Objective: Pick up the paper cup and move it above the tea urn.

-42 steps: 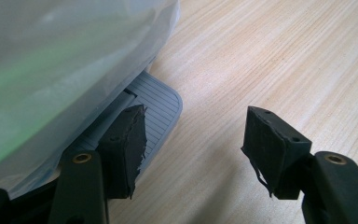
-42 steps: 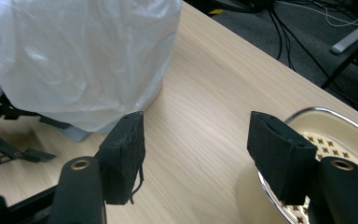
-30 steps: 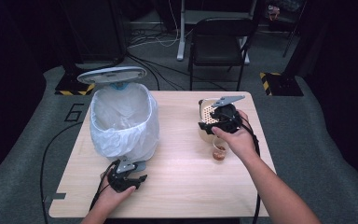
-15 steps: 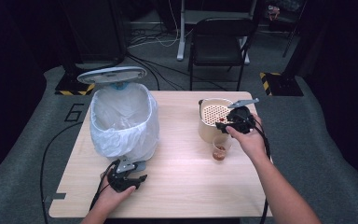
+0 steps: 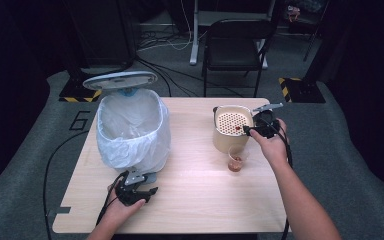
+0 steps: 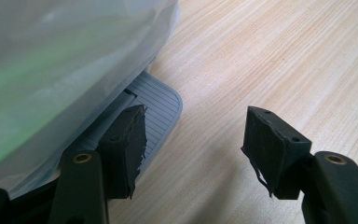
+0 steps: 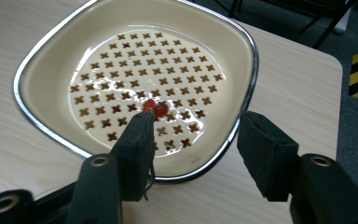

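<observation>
the bottom of the bin is hard to see, because the white plastic bag hangs over its side and covers most of it; in the left gripper view the bag is only a blurred pale mass, and the grey ribbed pedal comes out from under it only in part. the left gripper lies low on the wooden table, just beside the pedal, with its jaws spread wide and nothing between them. one jaw is in front of the pedal edge, and i cannot tell if it touches it.

the right gripper is over the right rim of the cream pot, which has a strainer plate with cross-shaped holes inside. its jaws are also apart and they grasp nothing. a small red piece lies on the strainer plate, just past the tip of one jaw; what it is exactly is too small to say. a small clear cup with something reddish in it stands on the table just in front of the pot, near the person's right hand.

compared with one second ago, the right gripper has moved a little to the right, from above the pot to its right rim, so more of the strainer plate is uncovered. the left gripper, the bin and the cup are in the same places.
</observation>
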{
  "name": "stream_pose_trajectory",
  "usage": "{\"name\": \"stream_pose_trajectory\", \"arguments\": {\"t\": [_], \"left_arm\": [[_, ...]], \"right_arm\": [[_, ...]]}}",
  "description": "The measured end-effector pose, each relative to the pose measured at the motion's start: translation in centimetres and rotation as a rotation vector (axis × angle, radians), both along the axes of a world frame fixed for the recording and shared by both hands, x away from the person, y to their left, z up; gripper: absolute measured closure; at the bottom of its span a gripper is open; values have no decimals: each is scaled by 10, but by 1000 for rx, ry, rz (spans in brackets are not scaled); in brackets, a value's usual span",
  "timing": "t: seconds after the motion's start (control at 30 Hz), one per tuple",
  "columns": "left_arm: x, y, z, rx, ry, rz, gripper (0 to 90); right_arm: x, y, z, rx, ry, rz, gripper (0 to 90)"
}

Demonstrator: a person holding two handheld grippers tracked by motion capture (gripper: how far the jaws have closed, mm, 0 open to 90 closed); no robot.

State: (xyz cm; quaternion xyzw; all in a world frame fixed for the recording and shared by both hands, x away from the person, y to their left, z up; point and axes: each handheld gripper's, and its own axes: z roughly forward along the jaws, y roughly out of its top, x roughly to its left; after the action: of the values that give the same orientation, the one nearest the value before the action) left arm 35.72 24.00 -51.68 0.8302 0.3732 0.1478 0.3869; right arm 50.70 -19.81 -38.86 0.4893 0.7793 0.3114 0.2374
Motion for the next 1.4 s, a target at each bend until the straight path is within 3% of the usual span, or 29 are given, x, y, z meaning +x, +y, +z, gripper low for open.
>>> {"name": "stream_pose_trajectory", "arguments": {"t": [0.27,0.33,0.43,0.73,1.07,1.2,1.4], "left_arm": [[0,0,0,1,-2,0,389],[0,0,0,0,-1,0,389],[0,0,0,5,2,-2,389],[0,0,0,5,1,-2,389],[0,0,0,13,-8,-4,389],[0,0,0,19,-5,-4,389],[0,0,0,8,-1,-5,389]], "right_arm": [[10,-7,-8,6,19,-34,521],[11,-8,-10,25,47,-46,548],[14,-9,-12,16,54,-52,577],[20,-8,-16,87,55,-81,664],[25,10,-17,137,61,-37,737],[25,18,-18,179,67,-18,776],[21,25,-17,178,57,32,812]]}}
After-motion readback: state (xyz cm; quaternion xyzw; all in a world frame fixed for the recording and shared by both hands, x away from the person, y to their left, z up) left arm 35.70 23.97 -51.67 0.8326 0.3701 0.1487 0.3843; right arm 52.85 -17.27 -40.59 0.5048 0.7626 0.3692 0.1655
